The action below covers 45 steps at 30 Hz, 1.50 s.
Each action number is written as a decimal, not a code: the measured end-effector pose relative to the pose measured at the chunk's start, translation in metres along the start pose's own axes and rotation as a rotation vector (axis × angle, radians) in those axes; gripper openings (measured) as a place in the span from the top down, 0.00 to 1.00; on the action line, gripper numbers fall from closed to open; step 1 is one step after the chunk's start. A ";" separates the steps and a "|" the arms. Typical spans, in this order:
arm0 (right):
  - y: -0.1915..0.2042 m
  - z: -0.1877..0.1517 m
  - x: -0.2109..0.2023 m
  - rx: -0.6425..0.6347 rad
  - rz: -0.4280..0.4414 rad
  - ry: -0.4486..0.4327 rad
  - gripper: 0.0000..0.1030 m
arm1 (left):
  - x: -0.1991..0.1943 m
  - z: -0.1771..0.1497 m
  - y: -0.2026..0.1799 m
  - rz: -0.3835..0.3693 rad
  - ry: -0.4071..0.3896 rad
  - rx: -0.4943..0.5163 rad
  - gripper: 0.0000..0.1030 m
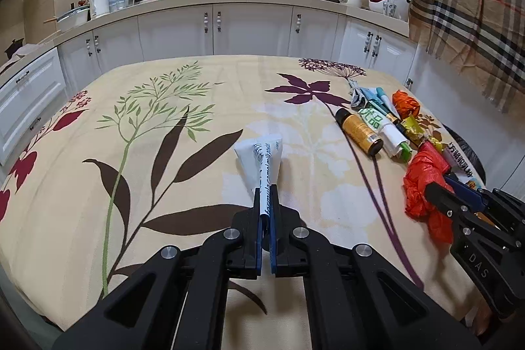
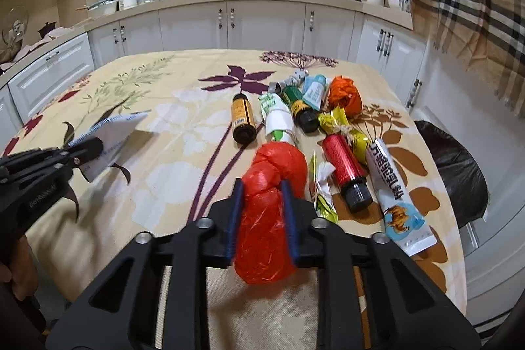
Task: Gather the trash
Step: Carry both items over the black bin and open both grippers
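My left gripper is shut on a folded white printed paper and holds it over the middle of the table; it also shows in the right wrist view. My right gripper is shut on a crumpled red plastic bag, which also shows in the left wrist view. Trash lies on the right side of the table: a brown bottle, a rolled white and green pack, a green bottle, a red can, a white tube and an orange bag.
The table has a flowered cloth. A black bin bag stands beside the table's right edge. White kitchen cabinets and a cluttered counter run behind. A plaid cloth hangs at the upper right.
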State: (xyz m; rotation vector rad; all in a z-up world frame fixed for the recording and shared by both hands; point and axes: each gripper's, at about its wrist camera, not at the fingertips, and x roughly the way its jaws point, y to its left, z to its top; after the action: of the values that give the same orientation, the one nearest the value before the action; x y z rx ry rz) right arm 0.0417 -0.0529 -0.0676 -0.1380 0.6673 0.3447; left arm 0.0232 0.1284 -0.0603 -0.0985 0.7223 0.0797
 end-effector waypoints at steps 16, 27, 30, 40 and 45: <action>-0.062 0.028 -0.043 0.096 -0.085 -0.155 0.82 | -0.012 0.041 -0.077 -0.142 -0.083 0.105 0.97; -0.174 0.033 -0.036 0.210 -0.281 -0.188 0.82 | 0.021 0.077 -0.179 -0.263 -0.108 0.228 0.97; -0.202 0.031 -0.026 0.235 -0.326 -0.181 0.82 | 0.032 0.083 -0.206 -0.284 -0.107 0.256 0.97; -0.264 0.026 0.017 0.266 -0.422 -0.137 0.82 | 0.079 0.097 -0.282 -0.296 -0.069 0.345 0.97; -0.285 0.023 0.034 0.295 -0.437 -0.119 0.82 | 0.101 0.100 -0.307 -0.297 -0.037 0.380 0.97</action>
State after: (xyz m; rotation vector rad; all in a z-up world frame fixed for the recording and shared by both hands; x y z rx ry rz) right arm 0.1812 -0.3045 -0.0669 0.0198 0.5460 -0.1651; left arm 0.1968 -0.1611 -0.0332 0.1593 0.6678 -0.3385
